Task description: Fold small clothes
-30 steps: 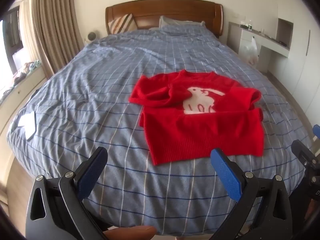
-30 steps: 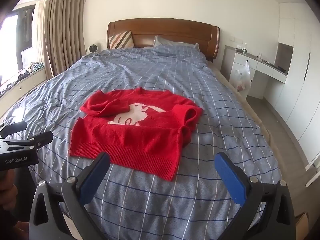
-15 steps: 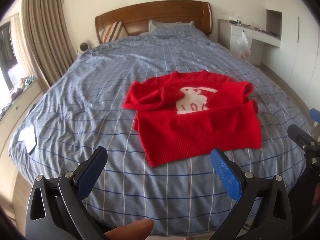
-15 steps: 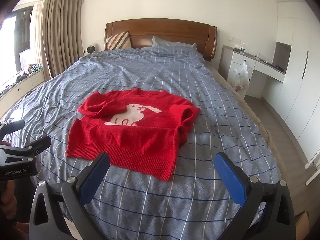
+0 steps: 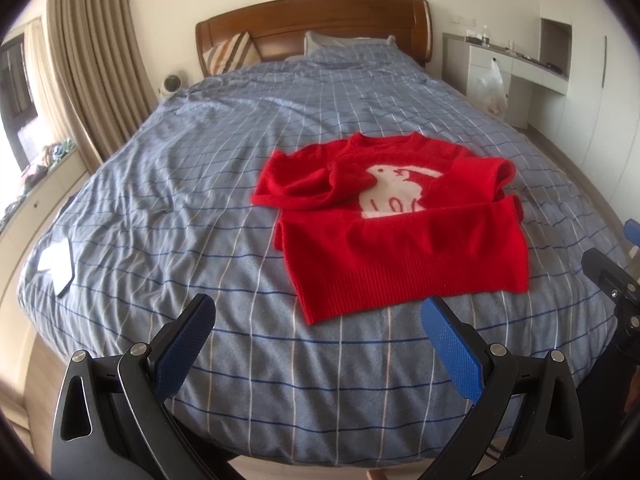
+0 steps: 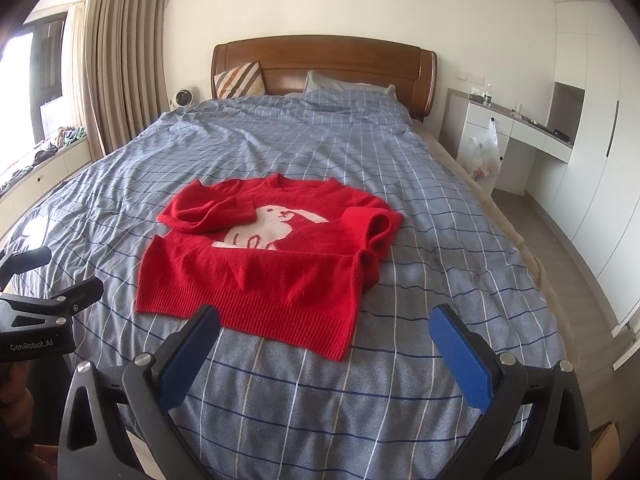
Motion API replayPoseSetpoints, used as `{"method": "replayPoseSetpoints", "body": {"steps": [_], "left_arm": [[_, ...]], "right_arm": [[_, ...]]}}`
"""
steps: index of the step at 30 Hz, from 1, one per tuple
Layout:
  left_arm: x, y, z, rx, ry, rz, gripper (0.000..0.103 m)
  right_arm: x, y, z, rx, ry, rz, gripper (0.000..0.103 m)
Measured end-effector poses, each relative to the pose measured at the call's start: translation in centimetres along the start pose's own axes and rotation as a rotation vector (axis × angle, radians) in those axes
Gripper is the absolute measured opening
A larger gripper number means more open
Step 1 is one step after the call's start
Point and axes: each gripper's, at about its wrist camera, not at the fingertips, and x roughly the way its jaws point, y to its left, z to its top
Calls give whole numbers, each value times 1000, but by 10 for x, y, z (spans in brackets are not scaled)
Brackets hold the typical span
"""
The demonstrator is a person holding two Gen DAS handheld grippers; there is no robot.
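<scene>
A small red sweater [image 5: 400,240] with a white rabbit on the chest lies flat on the blue checked bedspread [image 5: 180,200], hem toward me, both sleeves folded in over the body. It also shows in the right wrist view [image 6: 260,272]. My left gripper [image 5: 320,328] is open and empty, above the foot of the bed just short of the hem's left corner. My right gripper [image 6: 326,338] is open and empty, just short of the hem's right part. The left gripper's body [image 6: 36,320] shows at the left edge of the right view.
A white flat object [image 5: 56,262] lies near the bed's left edge. Wooden headboard [image 6: 320,64] and pillows stand at the far end. A desk with a hanging plastic bag [image 6: 482,152] is on the right, curtains [image 6: 124,52] and a window bench on the left.
Both grippers have shifted slightly, so the sweater sits a little lower and nearer in both views. Both stay open. The sweater has not moved.
</scene>
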Motion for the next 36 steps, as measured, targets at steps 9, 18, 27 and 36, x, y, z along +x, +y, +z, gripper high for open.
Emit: {"method": "replayPoseSetpoints", "body": {"steps": [9,18,27,36], "left_arm": [[8,17,-1,-49,26,-6,103],[9,16,0,-54,21,-20,103],[15,15,-1,-54,32,-16,103],[19,17,-2,-60,41,-13,103]], "right_arm": [[1,-4,2,17,-4,-10,103],[8,-10,1,41,31,-51,103],[12,-14,-3,39,60,-100,103],[16,-12,-5,33,81,-115,103]]}}
